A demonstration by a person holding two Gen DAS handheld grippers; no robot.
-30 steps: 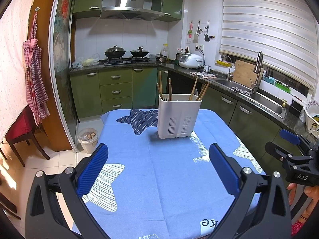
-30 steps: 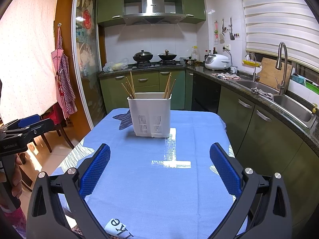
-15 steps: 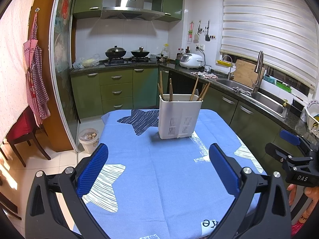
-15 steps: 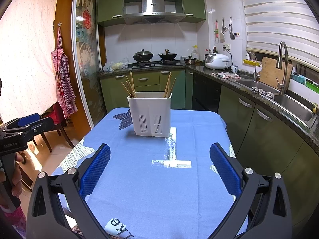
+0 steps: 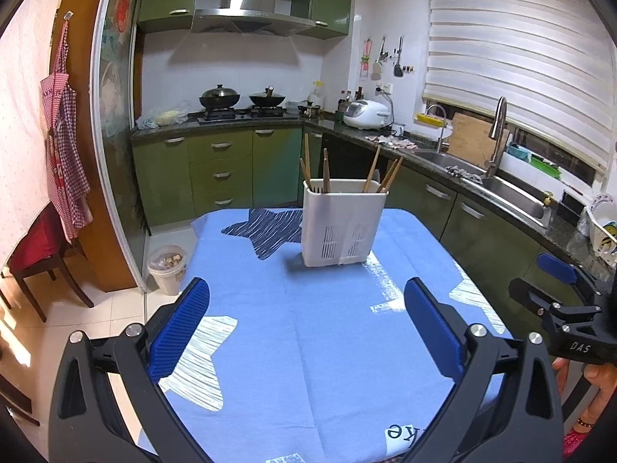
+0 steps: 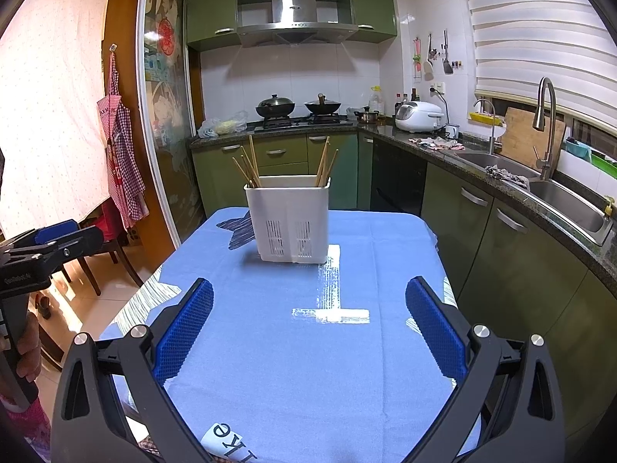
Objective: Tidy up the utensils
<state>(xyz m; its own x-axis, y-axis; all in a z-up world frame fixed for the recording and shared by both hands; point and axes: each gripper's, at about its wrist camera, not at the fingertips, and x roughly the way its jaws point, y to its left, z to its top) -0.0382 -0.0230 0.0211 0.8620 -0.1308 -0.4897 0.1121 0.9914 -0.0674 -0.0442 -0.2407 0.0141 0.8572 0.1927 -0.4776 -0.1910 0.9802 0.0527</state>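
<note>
A white slotted utensil holder [image 5: 341,223] stands upright on the blue tablecloth [image 5: 308,332], toward the far end of the table. Several wooden chopsticks [image 5: 326,171] stick up out of it. It also shows in the right wrist view [image 6: 289,220] with its chopsticks [image 6: 250,168]. My left gripper [image 5: 306,322] is open and empty, low over the near part of the cloth. My right gripper [image 6: 308,322] is open and empty too, well short of the holder. Each gripper shows at the edge of the other's view: the right one [image 5: 555,289], the left one [image 6: 50,243].
Green kitchen cabinets [image 5: 216,169] with a hob and pans run along the back. A counter with a sink [image 6: 570,200] and tap runs along the right. A bin [image 5: 166,268] and a red chair [image 5: 34,254] stand on the floor to the left.
The left wrist view has shifted very slightly. Both grippers stay open and empty, and the holder has not moved.
</note>
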